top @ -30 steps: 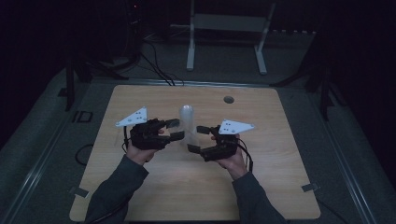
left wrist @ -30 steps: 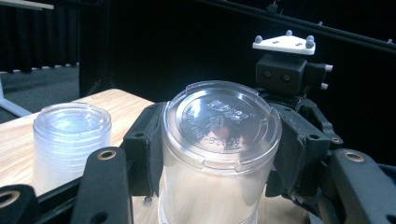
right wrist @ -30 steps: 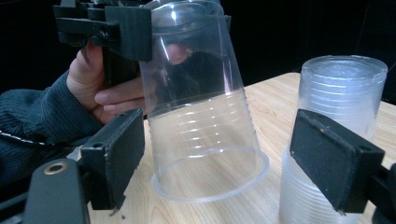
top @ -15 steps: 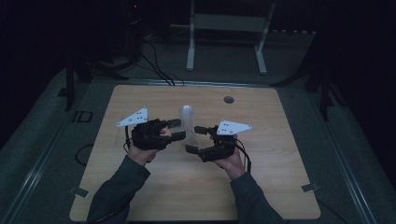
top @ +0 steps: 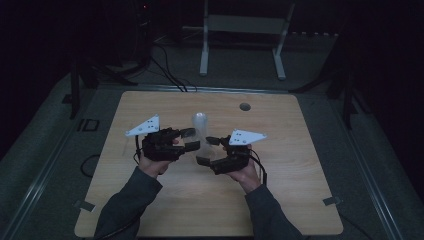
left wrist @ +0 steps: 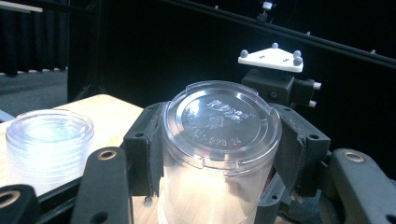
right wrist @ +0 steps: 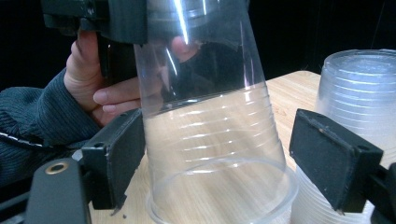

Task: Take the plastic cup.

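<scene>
Separating an upside-down clear plastic cup [right wrist: 210, 140] from the stack at mid-table.

Left gripper [top: 189, 139] clamps the cup's upturned base; right gripper [top: 209, 150] stands wide around its lower part, not yet pressing. Pulling apart remains. Embossed base lettering is unreadable; another clear cup stack [right wrist: 359, 93] stands just right.

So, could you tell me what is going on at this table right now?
A person works with two handheld grippers on an upturned clear plastic cup standing on the wooden table. The left gripper is clamped on the cup near its top. The right gripper has its jaws on either side of the lower part, the left pad at the wall, the right one clear of it. More clear cups stand stacked just beside it.
</scene>
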Demonstrator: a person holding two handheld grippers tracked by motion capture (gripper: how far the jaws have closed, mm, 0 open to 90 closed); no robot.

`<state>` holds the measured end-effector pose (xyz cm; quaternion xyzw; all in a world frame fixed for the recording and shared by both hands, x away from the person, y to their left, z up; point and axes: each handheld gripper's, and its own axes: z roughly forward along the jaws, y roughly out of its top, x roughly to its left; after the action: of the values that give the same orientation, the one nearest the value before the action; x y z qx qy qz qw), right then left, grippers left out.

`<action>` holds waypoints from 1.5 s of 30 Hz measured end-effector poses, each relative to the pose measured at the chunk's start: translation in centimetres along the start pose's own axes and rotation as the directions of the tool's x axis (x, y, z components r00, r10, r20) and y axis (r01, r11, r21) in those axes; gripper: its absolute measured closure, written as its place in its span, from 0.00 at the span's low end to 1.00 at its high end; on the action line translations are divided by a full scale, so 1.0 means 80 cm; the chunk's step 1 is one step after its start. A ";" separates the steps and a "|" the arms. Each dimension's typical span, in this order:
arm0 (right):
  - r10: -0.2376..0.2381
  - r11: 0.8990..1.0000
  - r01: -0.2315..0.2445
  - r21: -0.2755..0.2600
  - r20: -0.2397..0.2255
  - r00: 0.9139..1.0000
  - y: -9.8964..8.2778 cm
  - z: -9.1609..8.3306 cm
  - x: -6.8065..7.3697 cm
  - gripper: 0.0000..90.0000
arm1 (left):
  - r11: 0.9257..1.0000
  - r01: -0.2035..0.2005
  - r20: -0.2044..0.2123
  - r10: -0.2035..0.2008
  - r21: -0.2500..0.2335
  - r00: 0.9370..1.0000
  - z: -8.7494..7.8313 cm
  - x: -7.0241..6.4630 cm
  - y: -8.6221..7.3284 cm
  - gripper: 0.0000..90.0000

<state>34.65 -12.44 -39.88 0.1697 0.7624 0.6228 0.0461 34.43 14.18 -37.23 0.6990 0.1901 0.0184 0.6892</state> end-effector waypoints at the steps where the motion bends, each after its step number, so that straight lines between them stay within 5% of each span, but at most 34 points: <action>1: 0.000 1.000 0.000 0.000 0.000 1.000 0.000 0.000 0.000 0.20 | 1.000 0.000 0.000 0.000 0.000 1.000 0.000 0.000 0.000 0.46; 28: -0.036 0.999 0.036 0.026 0.000 0.999 0.000 0.002 0.003 0.31 | 1.000 0.010 0.012 -0.010 0.004 1.000 0.004 0.001 -0.001 0.43; 36: -0.040 0.998 0.039 0.039 0.010 0.999 -0.001 0.002 0.003 0.32 | 0.999 0.020 -0.017 -0.019 0.029 1.000 0.006 0.000 0.000 0.30; 45: -0.039 0.998 0.038 0.054 0.032 0.999 -0.002 -0.002 0.000 0.32 | 1.000 0.000 -0.042 0.002 0.030 0.999 -0.002 0.000 0.004 0.30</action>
<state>34.54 -12.61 -39.97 0.1666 0.7810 0.5982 0.0663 34.51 14.37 -36.88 0.7088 0.2043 0.0304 0.6746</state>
